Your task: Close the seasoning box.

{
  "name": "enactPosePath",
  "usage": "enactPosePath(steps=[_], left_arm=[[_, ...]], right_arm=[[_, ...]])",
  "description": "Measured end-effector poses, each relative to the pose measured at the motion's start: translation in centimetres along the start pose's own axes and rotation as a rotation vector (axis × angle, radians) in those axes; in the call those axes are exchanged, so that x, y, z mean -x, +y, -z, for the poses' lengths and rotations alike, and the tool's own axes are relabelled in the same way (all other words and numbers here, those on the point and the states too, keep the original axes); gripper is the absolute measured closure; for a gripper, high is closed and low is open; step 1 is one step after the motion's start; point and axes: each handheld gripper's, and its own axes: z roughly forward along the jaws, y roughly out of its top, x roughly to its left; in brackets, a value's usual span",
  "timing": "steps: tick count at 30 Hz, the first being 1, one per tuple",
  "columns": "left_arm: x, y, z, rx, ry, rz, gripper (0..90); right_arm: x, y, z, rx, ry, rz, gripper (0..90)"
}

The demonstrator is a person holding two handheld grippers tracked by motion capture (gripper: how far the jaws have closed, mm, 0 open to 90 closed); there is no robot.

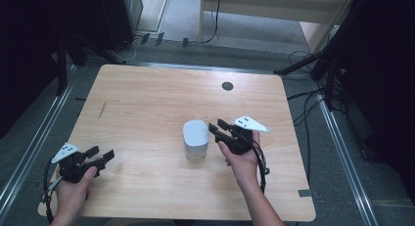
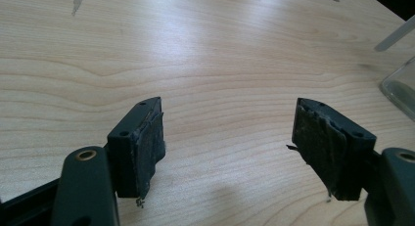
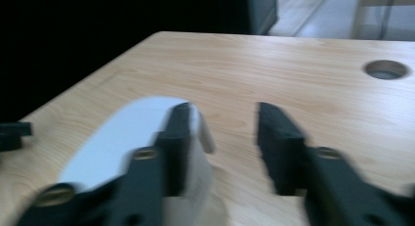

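The right gripper (image 1: 219, 126), jaws spread and empty, hovers at centre right of the high view, just beside a clear glass jar with a white rounded-square lid (image 1: 195, 133) at mid-table. The jar looks rigid, smooth and breakable; its flat sides below the lid seem the safest hold. At lower left, the left gripper (image 1: 100, 153) rests low over the pale wooden table (image 1: 147, 99), jaws apart, wrist level.

Wooden table (image 1: 147, 103), round cable hole (image 1: 227, 86); black stands (image 1: 318, 59), floor cables (image 1: 306, 113)
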Motion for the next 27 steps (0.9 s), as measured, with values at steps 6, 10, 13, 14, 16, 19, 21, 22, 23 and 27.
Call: enactPosePath(steps=[6,10,13,14,16,19,21,22,23,27], left_arm=[[0.1,0.0,-0.1,0.002,0.019,-0.001,26.2],[0.2,0.0,0.0,0.005,0.024,-0.001,26.2],[0.3,-0.1,-0.1,0.002,0.035,-0.017,26.2],[0.3,-0.1,-0.1,0.002,0.035,-0.017,26.3],[0.5,-0.1,-0.1,0.000,0.044,-0.032,26.3],[0.5,-0.1,-0.1,-0.001,0.042,-0.034,26.3],[0.5,-0.1,-0.1,-0.002,0.042,-0.031,26.3],[0.5,-0.1,-0.1,-0.002,0.044,-0.029,26.3],[0.5,-0.1,-0.1,-0.002,0.045,-0.030,26.3],[0.4,-0.1,-0.1,-0.002,0.041,-0.027,26.4]], right_arm=[[2.0,-1.3,3.1,0.059,-0.077,-0.020,30.9],[3.4,-2.1,4.6,0.056,-0.088,-0.054,27.5],[5.2,-3.6,6.8,0.045,-0.129,-0.040,26.0],[5.7,-4.0,7.3,0.046,-0.132,-0.048,25.9],[6.6,-4.8,8.3,0.039,-0.158,-0.053,25.9],[7.8,-6.1,9.8,0.029,-0.180,-0.074,26.0],[8.3,-6.8,10.4,0.021,-0.194,-0.078,26.0],[8.7,-7.2,10.8,0.020,-0.201,-0.086,26.0],[8.7,-7.2,10.8,0.020,-0.201,-0.086,26.0],[9.8,-8.6,12.2,0.015,-0.236,-0.108,26.4]])
